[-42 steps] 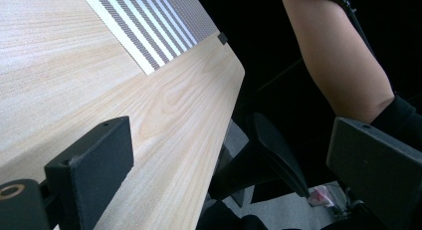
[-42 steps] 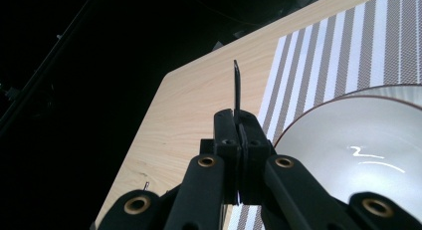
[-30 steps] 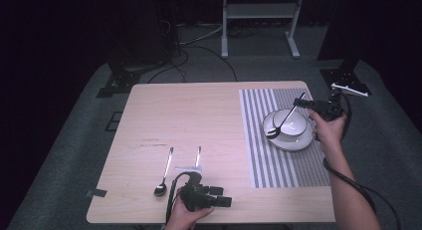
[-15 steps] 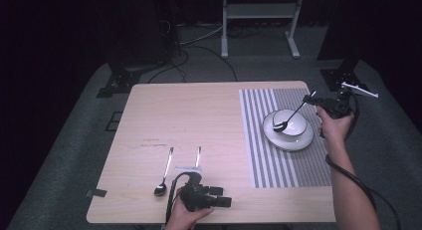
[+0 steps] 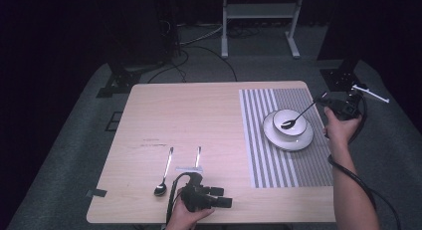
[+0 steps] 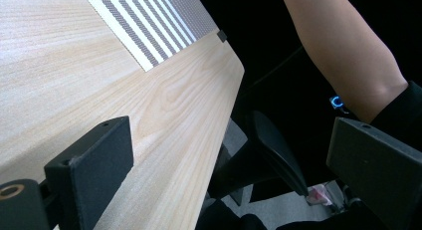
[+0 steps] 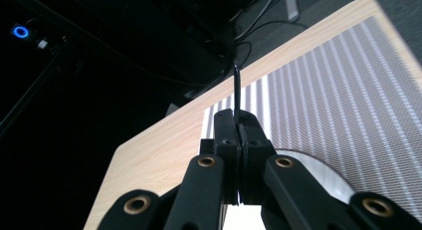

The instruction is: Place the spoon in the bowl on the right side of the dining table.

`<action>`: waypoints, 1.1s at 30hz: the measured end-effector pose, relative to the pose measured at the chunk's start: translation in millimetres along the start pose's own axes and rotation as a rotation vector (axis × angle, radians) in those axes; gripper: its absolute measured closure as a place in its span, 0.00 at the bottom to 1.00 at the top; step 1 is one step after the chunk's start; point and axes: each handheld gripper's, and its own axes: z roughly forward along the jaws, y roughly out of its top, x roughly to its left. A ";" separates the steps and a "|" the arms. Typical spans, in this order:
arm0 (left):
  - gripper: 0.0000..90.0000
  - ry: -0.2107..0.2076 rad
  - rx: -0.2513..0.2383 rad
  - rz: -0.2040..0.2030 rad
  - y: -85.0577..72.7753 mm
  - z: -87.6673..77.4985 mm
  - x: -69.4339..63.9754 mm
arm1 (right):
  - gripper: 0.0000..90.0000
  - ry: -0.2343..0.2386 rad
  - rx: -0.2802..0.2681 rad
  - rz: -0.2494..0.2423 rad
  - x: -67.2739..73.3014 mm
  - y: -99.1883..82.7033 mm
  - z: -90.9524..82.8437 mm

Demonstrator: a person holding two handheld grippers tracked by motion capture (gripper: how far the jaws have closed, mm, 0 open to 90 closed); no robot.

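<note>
A white bowl (image 5: 292, 121) sits on a white plate (image 5: 278, 138) on the striped placemat (image 5: 271, 160) at the table's right. My right gripper (image 5: 322, 98) is off the plate's right side, shut on the handle end of a spoon (image 5: 297, 116) whose bowl end hangs over the white bowl. In the right gripper view the jaws (image 7: 238, 115) are pressed together on the thin dark handle (image 7: 237, 88). My left gripper (image 5: 221, 199) lies at the table's front edge, open, and nothing is between its jaws (image 6: 234, 155).
A second spoon (image 5: 163, 176) and another slim utensil (image 5: 198, 157) lie on the bare wood (image 5: 189, 115) just beyond the left gripper. The person's right forearm (image 6: 348, 51) reaches along the table's right side. A metal stand (image 5: 259, 21) is on the floor behind.
The right gripper has moved to the right with the spoon, drawing its handle out past the plate's rim. The left gripper has not moved.
</note>
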 end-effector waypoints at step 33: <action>0.03 -0.008 -0.003 -0.009 -0.3 2.1 0.1 | 0.80 0.001 0.102 -0.034 -30.3 -24.8 0.1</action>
